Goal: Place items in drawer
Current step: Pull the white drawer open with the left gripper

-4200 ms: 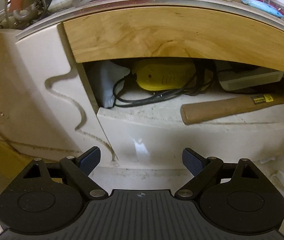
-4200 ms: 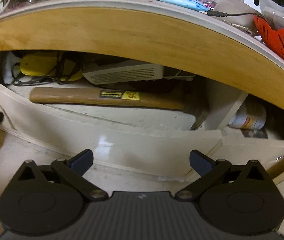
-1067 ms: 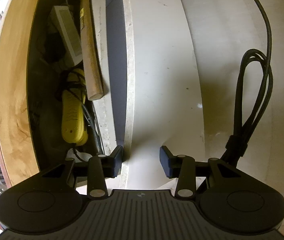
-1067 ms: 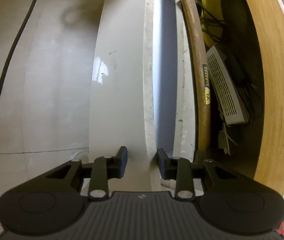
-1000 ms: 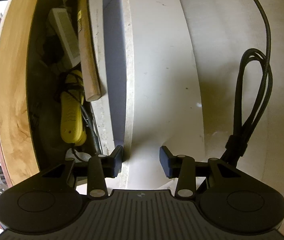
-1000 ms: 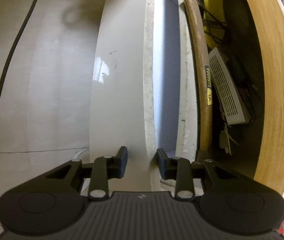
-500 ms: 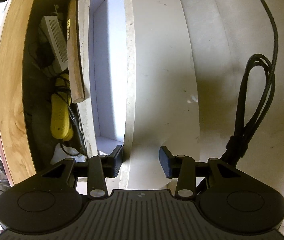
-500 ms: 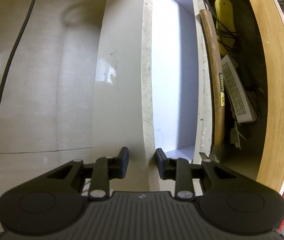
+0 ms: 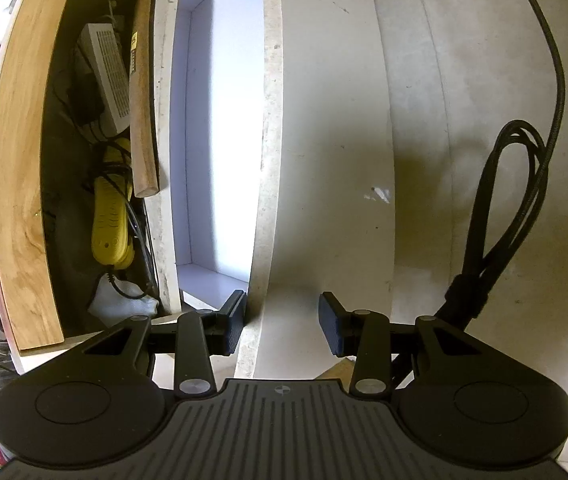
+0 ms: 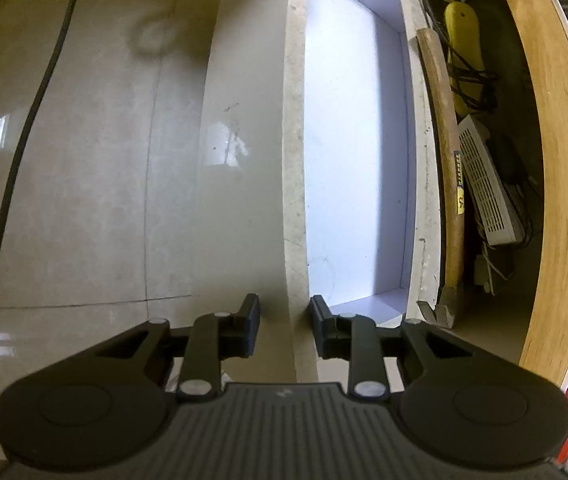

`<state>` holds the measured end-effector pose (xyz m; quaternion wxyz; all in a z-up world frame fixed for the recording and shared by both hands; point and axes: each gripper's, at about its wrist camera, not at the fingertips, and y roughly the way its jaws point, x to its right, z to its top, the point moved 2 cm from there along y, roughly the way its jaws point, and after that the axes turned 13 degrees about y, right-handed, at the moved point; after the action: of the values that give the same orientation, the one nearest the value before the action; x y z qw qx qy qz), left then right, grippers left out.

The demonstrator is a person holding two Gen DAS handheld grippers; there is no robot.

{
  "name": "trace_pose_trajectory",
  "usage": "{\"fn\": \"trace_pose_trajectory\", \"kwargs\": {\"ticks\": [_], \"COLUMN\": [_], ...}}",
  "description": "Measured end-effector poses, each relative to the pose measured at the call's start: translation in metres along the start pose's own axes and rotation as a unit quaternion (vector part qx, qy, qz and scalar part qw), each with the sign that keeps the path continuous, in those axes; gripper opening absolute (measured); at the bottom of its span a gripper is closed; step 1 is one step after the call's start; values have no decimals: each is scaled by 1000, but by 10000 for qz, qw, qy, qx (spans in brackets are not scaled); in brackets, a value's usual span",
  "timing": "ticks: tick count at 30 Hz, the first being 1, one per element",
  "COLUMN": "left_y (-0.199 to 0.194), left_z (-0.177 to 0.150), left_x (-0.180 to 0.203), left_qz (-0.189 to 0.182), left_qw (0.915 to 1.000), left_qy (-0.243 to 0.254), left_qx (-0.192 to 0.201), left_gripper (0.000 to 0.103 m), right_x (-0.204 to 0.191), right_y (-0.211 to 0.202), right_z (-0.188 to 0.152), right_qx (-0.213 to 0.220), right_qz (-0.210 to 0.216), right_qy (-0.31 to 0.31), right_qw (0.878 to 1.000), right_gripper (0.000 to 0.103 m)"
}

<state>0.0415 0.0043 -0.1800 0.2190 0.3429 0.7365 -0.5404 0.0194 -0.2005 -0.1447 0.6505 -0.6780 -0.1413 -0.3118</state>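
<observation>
The left gripper (image 9: 282,326) is straddling the top edge of the drawer front (image 9: 268,128), its jaws standing at a moderate gap: the inner finger pad (image 9: 234,326) is touching the panel's inside face, while the outer pad is standing apart from the outside face. The right gripper (image 10: 285,330) is straddling the same drawer front (image 10: 294,128) near its other end, its jaws narrower, each pad lying just beside the panel; whether they are pressing on it cannot be told.

Beyond the fingers, the drawer (image 9: 220,128) is standing pulled out, showing a white interior (image 10: 354,140) with bare floor and walls. Behind the drawer's rear wall, a wooden-handled hammer (image 10: 446,152) is lying along that wall on the shelf, its steel head near the right gripper's end. Past the hammer, a yellow device (image 9: 112,208) wrapped in black cord is resting toward the left gripper's end, and a white vented box (image 10: 484,192) is lying beside it. A wood-grain panel (image 9: 18,152) is closing the recess farthest back. On the floor side, a bundled black cable (image 9: 500,216) is hanging beside the left gripper.
</observation>
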Motion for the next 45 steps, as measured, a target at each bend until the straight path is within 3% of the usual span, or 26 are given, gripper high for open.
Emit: {"fn": "trace_pose_trajectory", "kwargs": {"ticks": [21,23,24,25,26,27,28,38,45], "left_y": [5,3,2,1,-2,-3,-3,-5,-8], "left_z": [-4,-2,-1,-1,-1,-1,-1,3,2], "left_x": [-6,-4,-3,-3,-3,-4,-6,-9,-22], "left_qz": [0,106,190,310,375,419,421,358,124], "left_qw": [10000,9999,9998,9995,9993,9991,9991,9993,9958], "left_qy": [30,41,48,43,7,-31,-73,-96,-909], "left_qx": [-1,-23,-29,-16,12,32,37,106,-12], "left_gripper": [40,48,61,74,79,83,84,85,85], "right_x": [2,2,1,1,0,-1,-1,-1,7], "right_y": [-2,-2,-2,-3,-4,-5,-7,-11,-13], "right_z": [3,3,3,4,6,8,9,11,17], "right_qx": [-47,-41,15,73,143,215,310,352,324], "right_qz": [61,40,15,-10,-69,-127,-164,-52,54], "right_qy": [141,132,141,150,158,167,204,314,777], "right_qw": [9999,9999,9999,9999,9997,9995,9992,9989,9964], "right_gripper": [29,30,31,33,52,88,101,103,103]}}
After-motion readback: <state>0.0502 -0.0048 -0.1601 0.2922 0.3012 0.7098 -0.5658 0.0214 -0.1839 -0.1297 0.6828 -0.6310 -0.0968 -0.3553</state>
